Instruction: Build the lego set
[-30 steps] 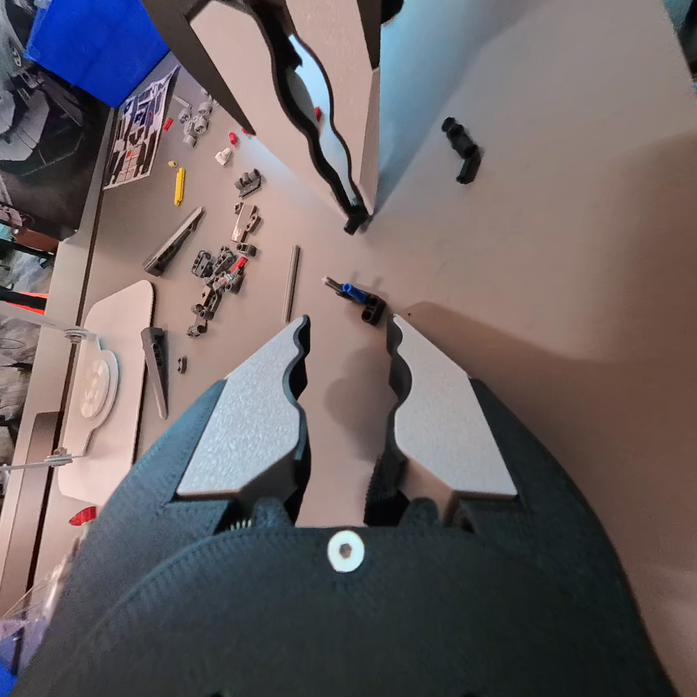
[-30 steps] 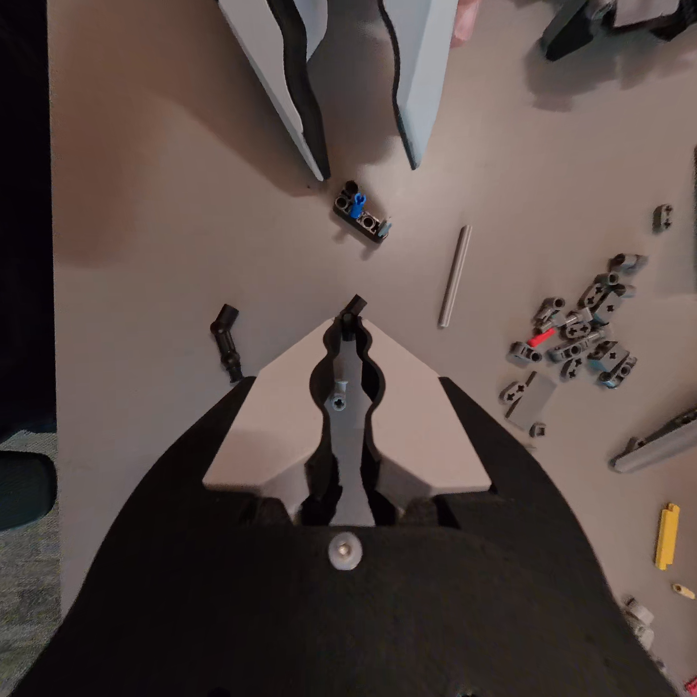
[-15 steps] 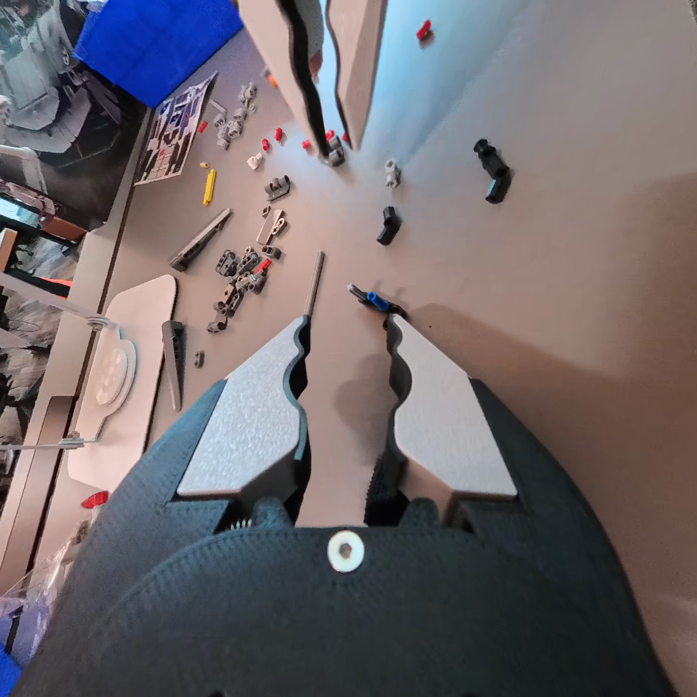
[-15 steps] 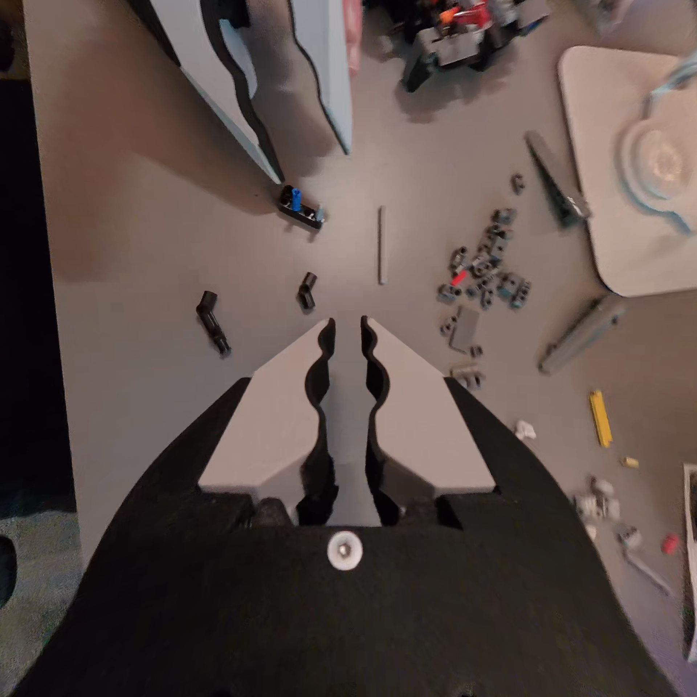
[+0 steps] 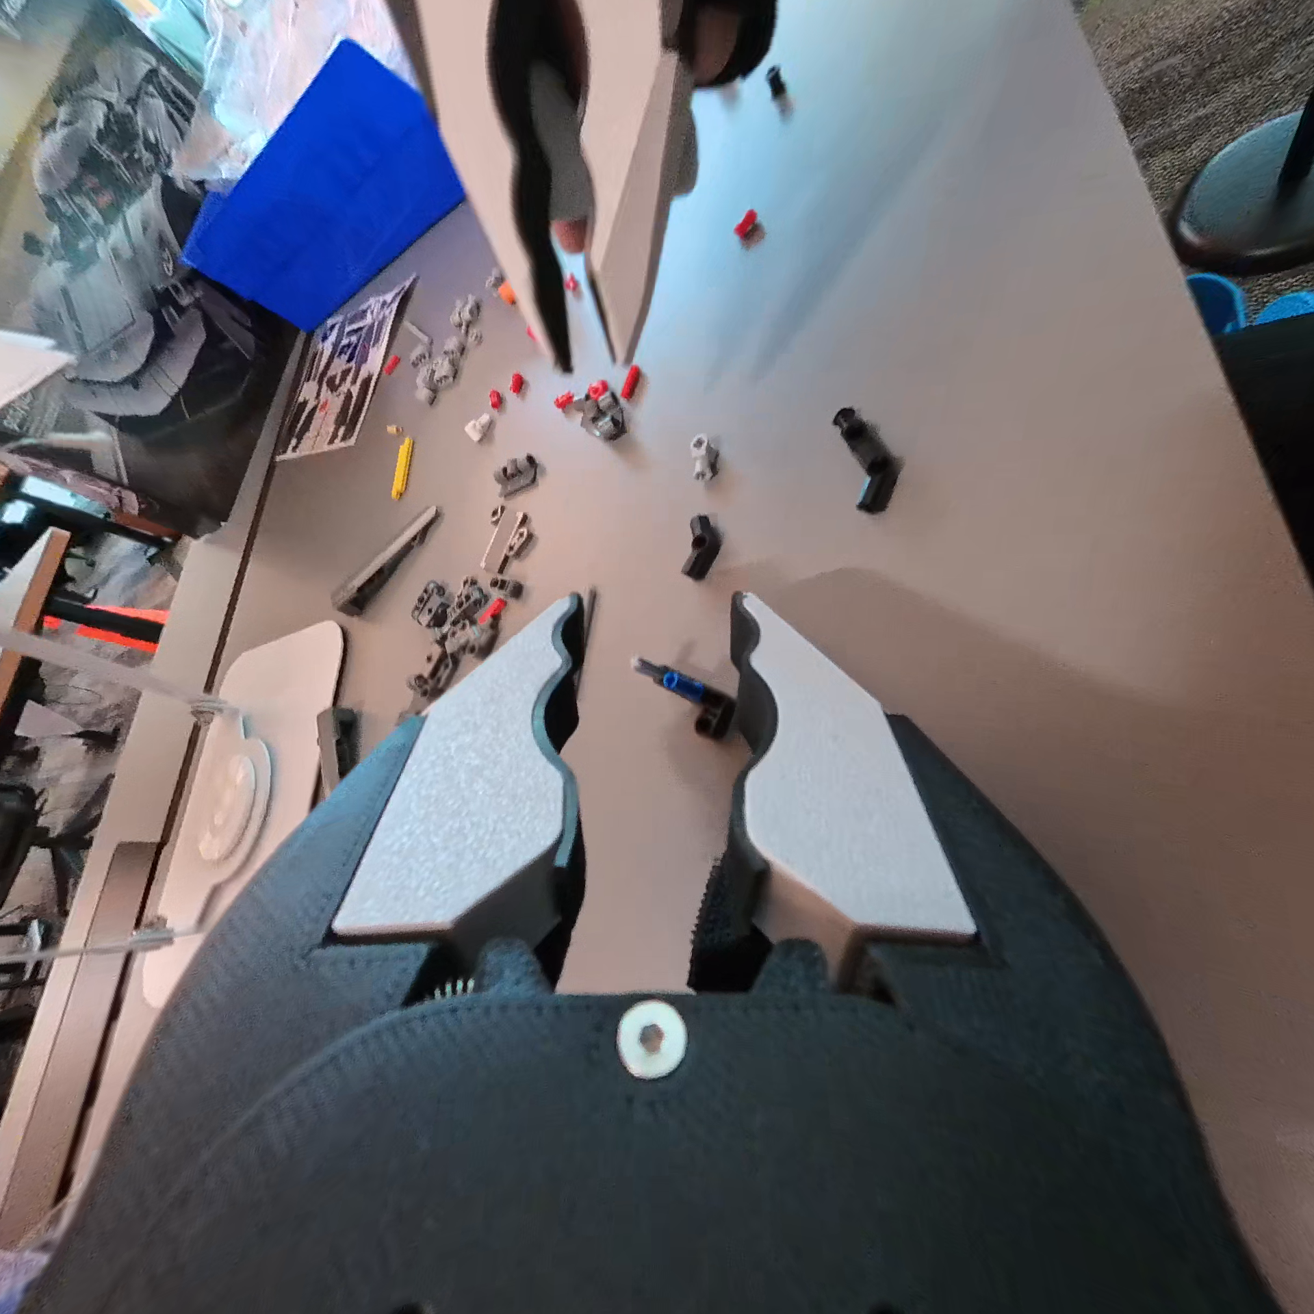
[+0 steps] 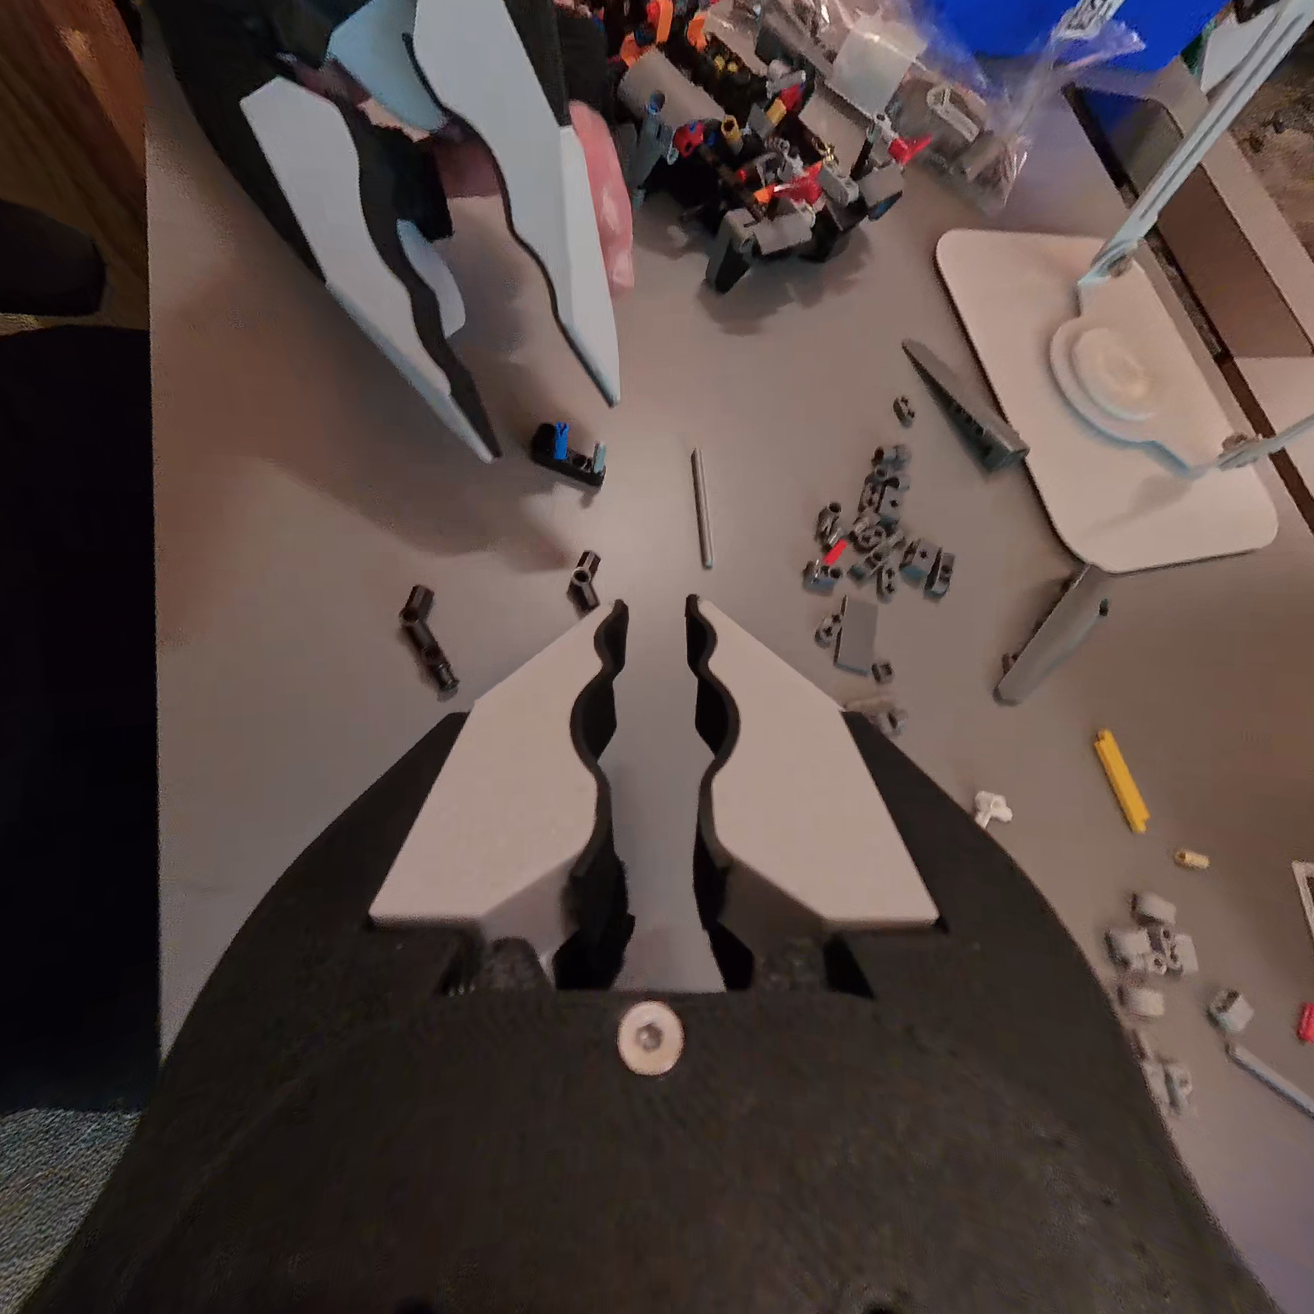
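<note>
Left claw (image 5: 650,604): angled low over the table (image 5: 960,426), fingers spread wide, nothing between the pads. In the left wrist view a small black beam with a blue pin (image 5: 686,693) lies on the table in the gap, close to the inner edge of the right-hand finger; contact cannot be told. In the right wrist view the same claw comes down from the upper left of the frame, tips just above that beam (image 6: 569,455).

Right claw (image 6: 655,608): looks almost straight down at the table, fingers parted only narrowly, bare table between them. Nearest thing: one short black connector (image 6: 583,579), just beyond the left-hand fingertip, not touching. In the left wrist view this claw hangs from the top centre, tips above a scatter of small red pins (image 5: 569,398).

Counts, right wrist view:
- bent black connector (image 6: 429,636), one, left of centre, apart from the short one
- thin grey axle (image 6: 702,508), one, upper centre
- yellow bar (image 6: 1122,789), one, right edge
- long dark grey wedge pieces, two: (image 6: 963,409) and (image 6: 1052,643)
- heap of small grey connectors (image 6: 878,544) with one red pin in it; too jumbled to count
- part-built model (image 6: 768,185), one, top centre
- pale stand base (image 6: 1109,398), one, upper right

Left wrist view, upper left: one blue box (image 5: 320,192), one printed sheet (image 5: 341,384)
</note>
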Tool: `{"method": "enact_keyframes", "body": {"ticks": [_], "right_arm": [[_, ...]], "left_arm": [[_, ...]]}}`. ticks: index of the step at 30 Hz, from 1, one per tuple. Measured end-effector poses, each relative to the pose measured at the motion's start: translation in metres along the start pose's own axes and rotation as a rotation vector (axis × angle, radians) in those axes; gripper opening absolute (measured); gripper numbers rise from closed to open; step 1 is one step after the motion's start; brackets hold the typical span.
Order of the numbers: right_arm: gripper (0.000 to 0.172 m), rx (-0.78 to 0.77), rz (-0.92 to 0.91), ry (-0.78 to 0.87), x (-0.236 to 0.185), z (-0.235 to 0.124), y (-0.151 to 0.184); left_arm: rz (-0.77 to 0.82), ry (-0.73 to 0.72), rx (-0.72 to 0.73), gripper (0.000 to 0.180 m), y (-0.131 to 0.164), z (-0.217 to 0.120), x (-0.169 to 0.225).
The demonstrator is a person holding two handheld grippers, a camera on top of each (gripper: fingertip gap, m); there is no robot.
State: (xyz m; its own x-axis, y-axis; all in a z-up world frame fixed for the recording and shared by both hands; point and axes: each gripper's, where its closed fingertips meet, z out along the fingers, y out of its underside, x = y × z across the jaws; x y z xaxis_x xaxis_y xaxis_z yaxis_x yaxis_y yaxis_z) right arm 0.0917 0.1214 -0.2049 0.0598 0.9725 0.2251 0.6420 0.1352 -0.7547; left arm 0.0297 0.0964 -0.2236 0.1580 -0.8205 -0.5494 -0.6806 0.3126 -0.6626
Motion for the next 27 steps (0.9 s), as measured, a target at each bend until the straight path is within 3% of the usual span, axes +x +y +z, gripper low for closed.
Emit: {"method": "enact_keyframes", "body": {"ticks": [5,13,16,27], "right_arm": [[0.02,0.061,-0.051,0.039,0.025,0.013,-0.021],[0.023,0.178,-0.108,0.166,0.072,0.032,-0.042],[0.026,0.256,-0.078,0.233,0.083,0.036,-0.037],[0.022,0.263,-0.107,0.313,0.088,0.035,-0.02]], "left_arm": [[0.03,-0.018,-0.022,0.055,-0.007,0.009,-0.009],[-0.079,-0.208,0.096,0.047,-0.012,0.013,-0.048],[-0.101,-0.226,0.098,0.047,-0.005,0.012,-0.05],[-0.195,-0.232,0.118,0.042,0.007,0.011,-0.058]]}}
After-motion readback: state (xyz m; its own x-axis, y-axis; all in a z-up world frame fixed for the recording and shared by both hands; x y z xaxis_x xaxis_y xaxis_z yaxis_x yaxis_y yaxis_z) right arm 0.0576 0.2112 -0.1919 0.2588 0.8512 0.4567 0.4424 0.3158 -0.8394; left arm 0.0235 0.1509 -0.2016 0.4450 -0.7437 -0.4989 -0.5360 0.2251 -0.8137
